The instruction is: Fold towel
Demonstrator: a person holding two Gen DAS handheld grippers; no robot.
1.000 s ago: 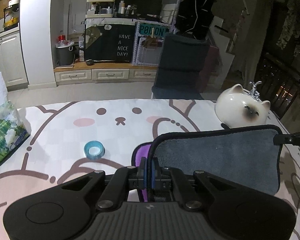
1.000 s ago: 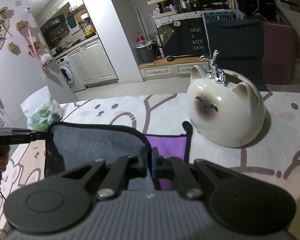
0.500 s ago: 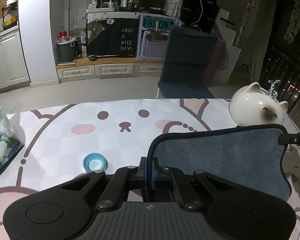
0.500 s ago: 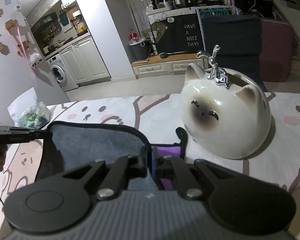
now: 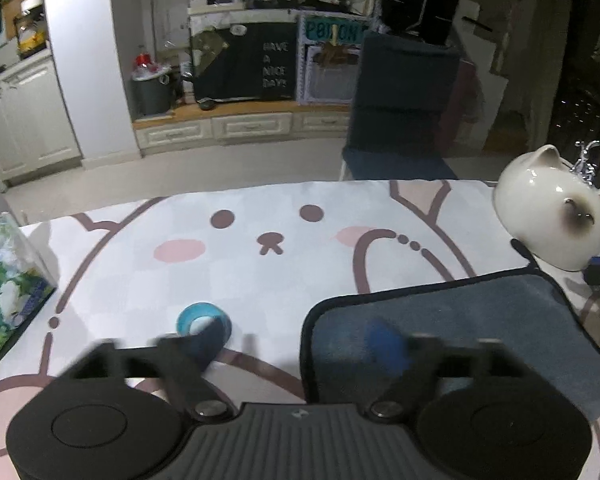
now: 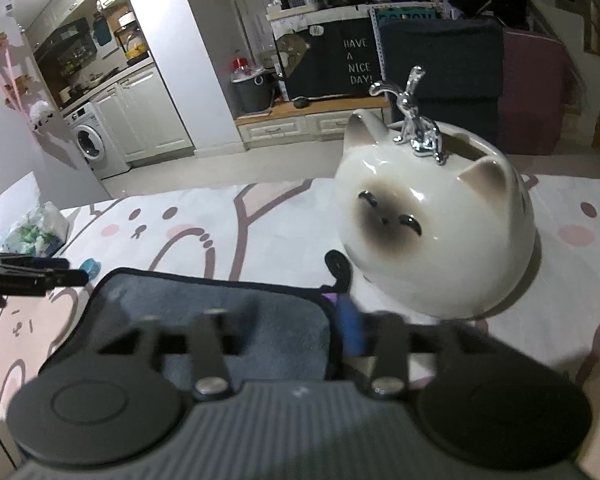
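Note:
The grey towel (image 5: pixel 460 320) with black trim lies folded flat on the cat-print tablecloth (image 5: pixel 284 264), grey side up. In the right wrist view the towel (image 6: pixel 204 304) shows a sliver of purple at its far right corner. My left gripper (image 5: pixel 296 340) is open, its fingers blurred, straddling the towel's near left corner. My right gripper (image 6: pixel 284 324) is open over the towel's near right corner, fingers blurred. Neither holds the towel. The left gripper's fingertips (image 6: pixel 32 276) show at the left of the right wrist view.
A white ceramic cat pot (image 6: pixel 436 232) with a silver figure stands just beyond the towel's right end. A blue tape roll (image 5: pixel 202 320) lies left of the towel. A green tissue pack (image 5: pixel 4 292) sits at the table's left edge. A dark chair (image 5: pixel 404 104) stands behind the table.
Both grippers have opened and let go of the towel corners. The raised towel edge has dropped flat, covering the purple side.

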